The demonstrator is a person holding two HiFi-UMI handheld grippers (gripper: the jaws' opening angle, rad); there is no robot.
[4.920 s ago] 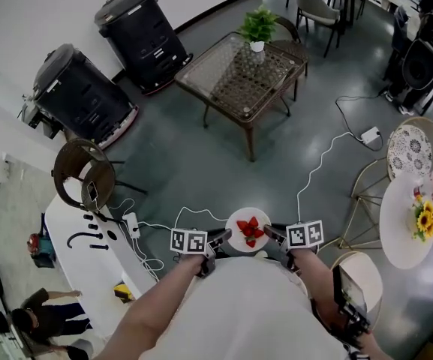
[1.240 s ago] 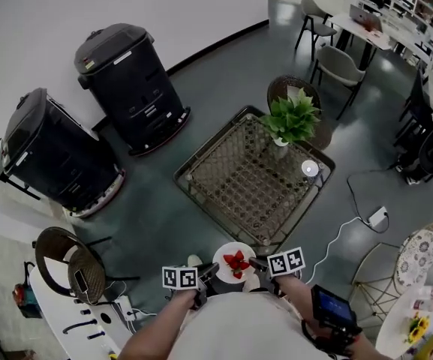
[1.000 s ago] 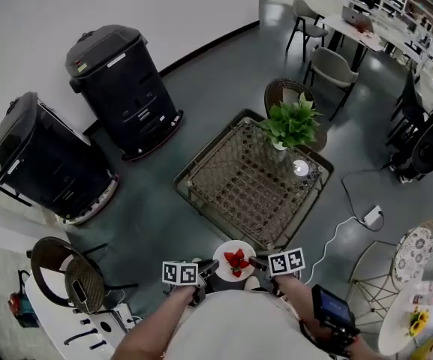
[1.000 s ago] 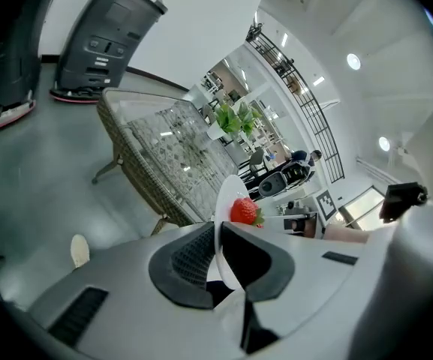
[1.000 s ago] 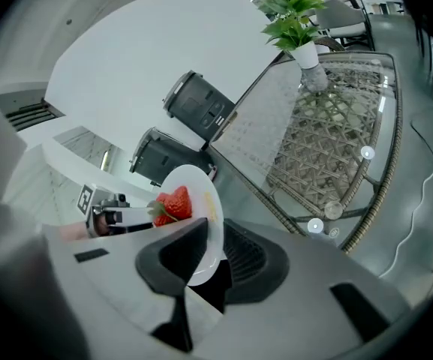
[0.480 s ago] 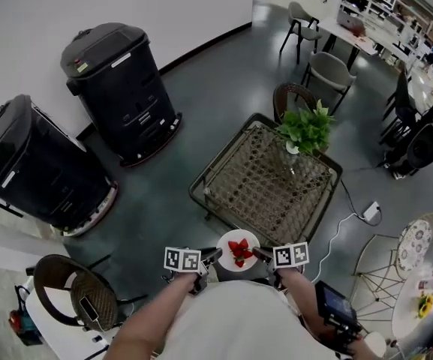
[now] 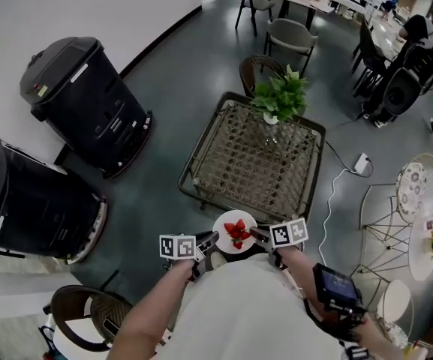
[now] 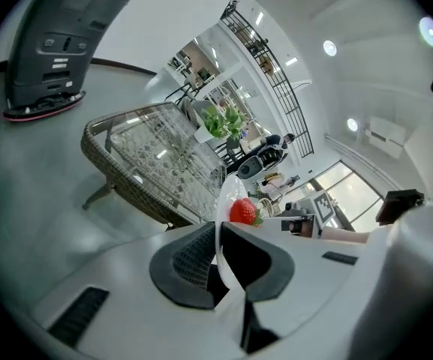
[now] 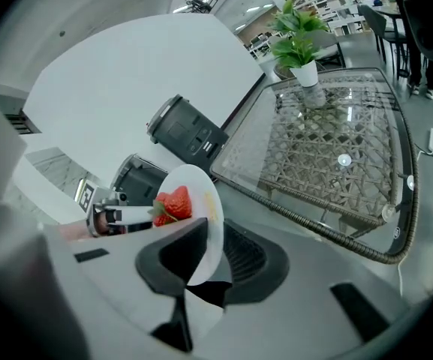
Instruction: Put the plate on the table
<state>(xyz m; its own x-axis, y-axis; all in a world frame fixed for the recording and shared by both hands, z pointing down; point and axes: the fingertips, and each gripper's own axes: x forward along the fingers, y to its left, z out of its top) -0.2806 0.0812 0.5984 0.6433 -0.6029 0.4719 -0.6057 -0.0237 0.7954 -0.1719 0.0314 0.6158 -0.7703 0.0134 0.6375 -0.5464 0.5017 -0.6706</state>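
Note:
A white plate (image 7: pixel 232 235) carrying red strawberries (image 7: pixel 237 232) hangs in the air just short of the near edge of the glass-topped wicker table (image 7: pixel 257 158). My left gripper (image 7: pixel 205 243) is shut on the plate's left rim and my right gripper (image 7: pixel 260 238) on its right rim. The left gripper view has the plate (image 8: pixel 224 201) edge-on between the jaws with a strawberry (image 8: pixel 244 211) above. In the right gripper view the plate (image 9: pixel 200 223) is pinched the same way, with the table (image 9: pixel 336 152) ahead.
A potted green plant (image 7: pixel 279 96) and a small glass stand at the table's far side. Two big black bins (image 7: pixel 85 103) lean by the wall at left. A wicker chair (image 7: pixel 257 70) is behind the table. A white cable (image 7: pixel 335 186) and wire-frame tables (image 7: pixel 411 178) lie right.
The view has swung as I came closer: the table now sits straight ahead and nearer, with the plate at its near edge. Both grippers keep their hold on the plate.

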